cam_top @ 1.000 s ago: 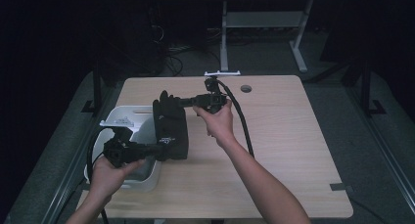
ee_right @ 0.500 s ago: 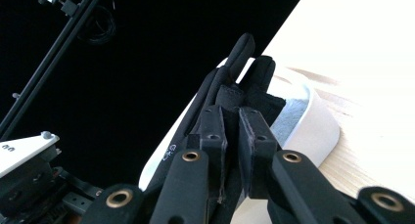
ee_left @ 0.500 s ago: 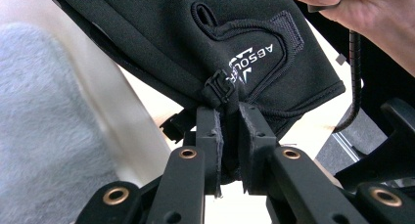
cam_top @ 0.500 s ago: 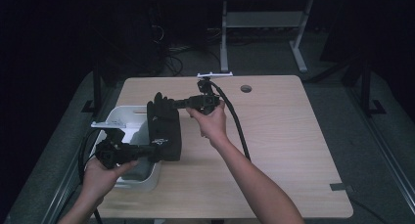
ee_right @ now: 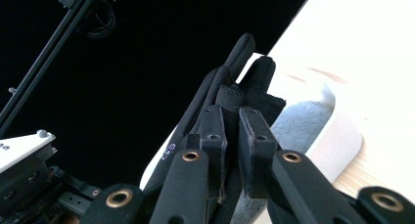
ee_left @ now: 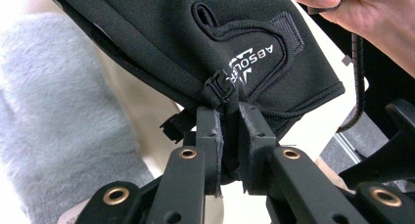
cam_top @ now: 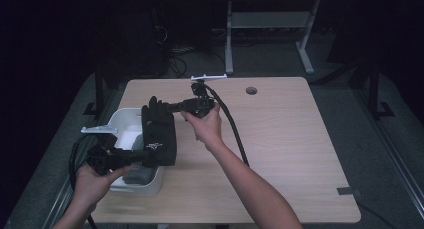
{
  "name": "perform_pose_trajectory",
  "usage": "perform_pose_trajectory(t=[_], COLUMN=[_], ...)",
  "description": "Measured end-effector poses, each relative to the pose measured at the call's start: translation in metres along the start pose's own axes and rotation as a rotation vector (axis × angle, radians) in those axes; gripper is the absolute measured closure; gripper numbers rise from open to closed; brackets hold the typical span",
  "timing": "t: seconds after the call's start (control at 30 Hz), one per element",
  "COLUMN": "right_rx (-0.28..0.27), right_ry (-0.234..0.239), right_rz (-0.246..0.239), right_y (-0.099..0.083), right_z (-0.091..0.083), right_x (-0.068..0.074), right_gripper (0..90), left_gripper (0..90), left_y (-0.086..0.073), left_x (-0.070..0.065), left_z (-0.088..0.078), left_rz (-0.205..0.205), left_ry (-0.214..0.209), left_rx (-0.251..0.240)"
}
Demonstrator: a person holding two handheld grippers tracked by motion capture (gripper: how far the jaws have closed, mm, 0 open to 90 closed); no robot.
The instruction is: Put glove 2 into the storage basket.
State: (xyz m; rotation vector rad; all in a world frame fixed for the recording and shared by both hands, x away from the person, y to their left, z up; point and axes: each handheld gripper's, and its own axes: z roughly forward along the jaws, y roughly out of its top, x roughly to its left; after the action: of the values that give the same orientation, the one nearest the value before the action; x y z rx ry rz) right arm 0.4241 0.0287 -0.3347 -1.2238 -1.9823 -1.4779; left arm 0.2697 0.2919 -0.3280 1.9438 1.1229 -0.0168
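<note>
**Glove carried left, over the bin**

Since a second ago the black fabric glove has shifted toward the frame's left, now hanging above the white plastic bin at the wooden worktop's left edge. The left tool pinches its cuff, the right tool its fingers; lowering it in looks close.

The black glove hides most of the white tub and part of the grey cloth; its printed lettering is cut short at nine o'clock.
</note>
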Motion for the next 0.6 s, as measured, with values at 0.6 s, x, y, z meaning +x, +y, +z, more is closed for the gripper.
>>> perform_pose_trajectory(t=[0.6], right_rx=[0.009], right_ry=[0.027], right_rz=[0.012], right_y=[-0.001], right_z=[0.025], right_x=[0.004], right_gripper=[81.8], left_gripper=[81.4], left_y=[-0.01], left_x=[0.015], left_z=[-0.018], left_rz=[-0.019], left_ry=[0.02], left_rx=[-0.006])
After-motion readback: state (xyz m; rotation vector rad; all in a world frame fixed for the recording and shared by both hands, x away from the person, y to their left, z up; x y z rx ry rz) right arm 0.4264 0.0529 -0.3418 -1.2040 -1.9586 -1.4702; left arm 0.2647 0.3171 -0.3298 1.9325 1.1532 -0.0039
